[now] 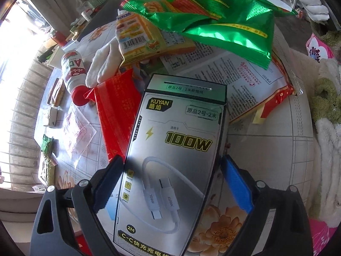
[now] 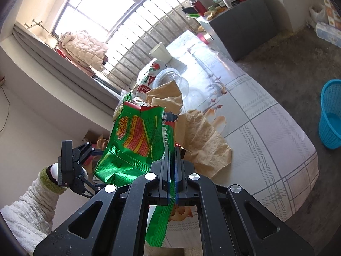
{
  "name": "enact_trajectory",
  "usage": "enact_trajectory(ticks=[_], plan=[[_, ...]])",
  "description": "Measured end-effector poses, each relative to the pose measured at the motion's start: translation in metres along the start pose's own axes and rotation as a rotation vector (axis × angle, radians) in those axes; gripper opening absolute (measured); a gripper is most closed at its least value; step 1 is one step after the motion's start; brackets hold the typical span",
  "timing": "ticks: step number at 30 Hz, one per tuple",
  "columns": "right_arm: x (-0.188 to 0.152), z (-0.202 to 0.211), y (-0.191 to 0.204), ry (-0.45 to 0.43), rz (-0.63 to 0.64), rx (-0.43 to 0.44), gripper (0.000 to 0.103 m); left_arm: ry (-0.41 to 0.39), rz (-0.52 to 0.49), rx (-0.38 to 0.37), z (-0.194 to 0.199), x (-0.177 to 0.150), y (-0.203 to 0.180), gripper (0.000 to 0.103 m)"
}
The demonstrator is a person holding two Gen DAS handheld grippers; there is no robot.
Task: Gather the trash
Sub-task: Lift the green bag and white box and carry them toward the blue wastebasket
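My left gripper stands released, wide around the silver cable box; my right gripper is clenched on the green snack bag above the table

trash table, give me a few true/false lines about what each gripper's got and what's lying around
1. The right gripper is shut on the green bag. True.
2. The left gripper is clamped tight on the cable box. False: its jaws stand wide, with the box between them and a gap on the blue-pad side.
3. A blue basket stands on the floor beside the table. True.
4. The red-capped bottle stands upright. False: it lies on its side.
5. The paper cup sits near the window end. True.
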State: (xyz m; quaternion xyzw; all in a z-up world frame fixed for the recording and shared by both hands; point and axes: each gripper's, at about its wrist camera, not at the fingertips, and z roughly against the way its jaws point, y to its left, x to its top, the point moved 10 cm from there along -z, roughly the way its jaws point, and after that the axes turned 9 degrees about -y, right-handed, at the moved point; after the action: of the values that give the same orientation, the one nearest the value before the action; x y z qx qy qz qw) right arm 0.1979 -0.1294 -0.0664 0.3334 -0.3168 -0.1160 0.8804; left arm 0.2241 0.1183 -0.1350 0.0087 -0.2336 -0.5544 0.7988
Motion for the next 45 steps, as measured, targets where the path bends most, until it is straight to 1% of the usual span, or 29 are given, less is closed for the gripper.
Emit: enact_trajectory(ticks=[6, 10, 12, 15, 17, 22, 26, 29, 31, 33, 36, 38, 40, 42, 43, 45], plan=[[-0.001, -0.005, 0.001, 0.013, -0.002, 0.011, 0.002, 0.065, -0.012, -0.057, -0.012, 0.000, 0.000, 0.093], [-0.002, -0.006, 0.001, 0.015, -0.005, 0.021, 0.002, 0.110, 0.019, -0.097, -0.019, -0.005, -0.002, 0.093], [-0.001, -0.005, 0.002, 0.014, -0.008, 0.028, 0.002, 0.105, 0.033, -0.094, -0.018, -0.004, -0.002, 0.092], [-0.001, -0.002, 0.004, 0.008, -0.012, 0.048, 0.002, 0.065, 0.047, -0.084, -0.009, 0.001, 0.001, 0.090], [0.000, 0.001, 0.005, 0.000, -0.010, 0.061, 0.002, 0.047, 0.069, -0.073, 0.000, 0.004, 0.001, 0.089], [0.005, 0.016, 0.013, -0.036, -0.013, 0.116, 0.002, 0.020, 0.128, -0.010, 0.030, 0.007, 0.003, 0.088], [0.012, 0.035, 0.018, -0.081, -0.018, 0.166, 0.001, -0.024, 0.192, 0.063, 0.065, 0.014, 0.005, 0.087], [0.018, 0.052, 0.017, -0.120, -0.033, 0.198, 0.001, -0.060, 0.224, 0.119, 0.089, 0.028, 0.004, 0.086], [0.024, 0.067, 0.013, -0.154, -0.044, 0.214, 0.001, -0.093, 0.227, 0.146, 0.103, 0.044, 0.001, 0.086], [0.029, 0.084, 0.007, -0.194, -0.054, 0.219, 0.001, -0.134, 0.210, 0.171, 0.117, 0.067, -0.004, 0.085], [0.041, 0.117, -0.009, -0.271, -0.083, 0.221, 0.001, -0.189, 0.184, 0.189, 0.136, 0.109, -0.013, 0.085], [0.049, 0.142, -0.026, -0.340, -0.104, 0.196, 0.001, -0.230, 0.182, 0.182, 0.145, 0.142, -0.015, 0.085], [0.058, 0.171, -0.049, -0.420, -0.133, 0.149, 0.001, -0.279, 0.182, 0.164, 0.153, 0.179, -0.020, 0.085], [0.065, 0.202, -0.077, -0.503, -0.166, 0.085, 0.001, -0.352, 0.193, 0.140, 0.157, 0.223, -0.025, 0.085], [0.068, 0.218, -0.092, -0.543, -0.179, 0.035, 0.001, -0.384, 0.202, 0.109, 0.156, 0.246, -0.031, 0.085], [0.068, 0.245, -0.123, -0.616, -0.188, -0.114, 0.001, -0.455, 0.202, 0.066, 0.151, 0.295, -0.043, 0.085]])
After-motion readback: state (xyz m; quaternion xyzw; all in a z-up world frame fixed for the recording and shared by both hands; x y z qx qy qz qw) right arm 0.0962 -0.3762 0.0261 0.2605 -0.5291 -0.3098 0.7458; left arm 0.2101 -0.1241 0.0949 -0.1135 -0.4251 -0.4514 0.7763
